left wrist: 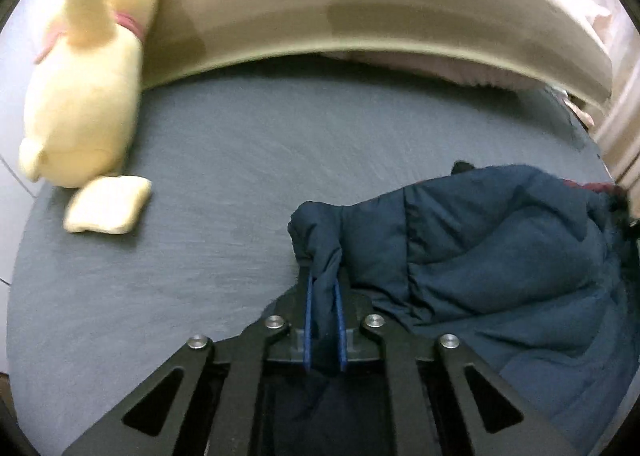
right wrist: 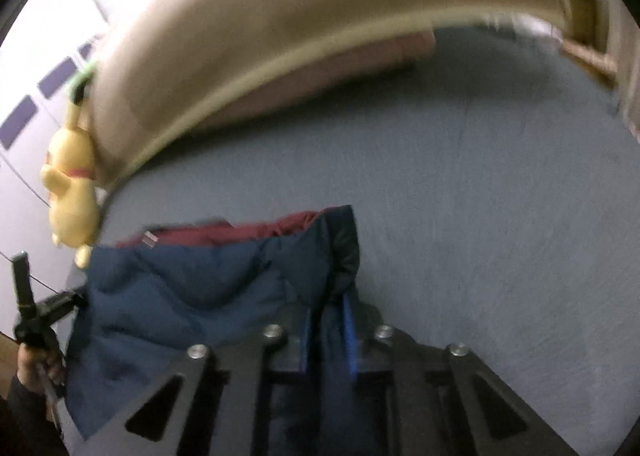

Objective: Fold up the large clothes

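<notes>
On a bed spread with a grey-blue sheet (left wrist: 224, 176), a navy padded jacket (left wrist: 500, 248) lies bunched at the four o'clock side of the left wrist view. The left gripper (left wrist: 323, 276) is clamped tight on a gathered fold of the jacket's edge, fabric pinched between its blue pads. In the right wrist view, the right gripper (right wrist: 328, 316) is likewise closed hard on another edge of the jacket (right wrist: 192, 288), whose maroon lining (right wrist: 240, 234) shows along the top. At eight o'clock there, a hand (right wrist: 34, 370) holds the other tool's handle. A yellow plush toy (left wrist: 84, 96) leans against the beige headboard (left wrist: 360, 4) at ten o'clock in the left view, a small yellow cushion (left wrist: 108, 205) just below it.
</notes>
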Demonstrator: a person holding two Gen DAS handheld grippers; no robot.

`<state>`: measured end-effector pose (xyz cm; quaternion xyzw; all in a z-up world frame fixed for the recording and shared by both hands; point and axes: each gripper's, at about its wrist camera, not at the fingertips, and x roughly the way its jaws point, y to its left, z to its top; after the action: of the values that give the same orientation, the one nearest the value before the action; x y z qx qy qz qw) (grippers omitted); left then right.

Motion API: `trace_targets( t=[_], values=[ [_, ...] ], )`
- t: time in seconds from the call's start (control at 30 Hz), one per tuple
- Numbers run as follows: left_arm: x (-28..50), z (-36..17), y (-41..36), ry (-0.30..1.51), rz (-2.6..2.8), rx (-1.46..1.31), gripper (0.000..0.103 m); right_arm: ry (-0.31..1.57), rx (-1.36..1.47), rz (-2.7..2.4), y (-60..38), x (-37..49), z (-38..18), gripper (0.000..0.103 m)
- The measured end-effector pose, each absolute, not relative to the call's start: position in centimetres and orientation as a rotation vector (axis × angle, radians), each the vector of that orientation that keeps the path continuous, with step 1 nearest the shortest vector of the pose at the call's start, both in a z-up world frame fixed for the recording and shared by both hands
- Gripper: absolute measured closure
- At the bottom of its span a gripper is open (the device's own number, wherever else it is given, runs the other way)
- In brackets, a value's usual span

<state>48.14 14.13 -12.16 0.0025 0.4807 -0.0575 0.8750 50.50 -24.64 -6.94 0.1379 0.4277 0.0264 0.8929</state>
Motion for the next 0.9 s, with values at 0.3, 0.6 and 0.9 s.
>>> trace_targets(
  t=[0.3, 0.6, 0.9],
  values=[
    [48.6, -14.4, 13.3, 1.042, -0.130, -0.002, 0.089, 1.000, 0.335, -0.047, -24.1, 52.6, -12.1, 0.078],
    [47.3, -14.0, 13.0, 0.998, -0.112, 0.024, 0.085, 0.961, 0.366, -0.146, -25.9, 50.1, -10.5, 0.024],
    [42.8, -6.9, 12.6, 0.747, 0.033, -0.002, 0.026, 0.718, 0.139, -0.151, -17.2, 46.9, -3.3, 0.021]
  ],
)
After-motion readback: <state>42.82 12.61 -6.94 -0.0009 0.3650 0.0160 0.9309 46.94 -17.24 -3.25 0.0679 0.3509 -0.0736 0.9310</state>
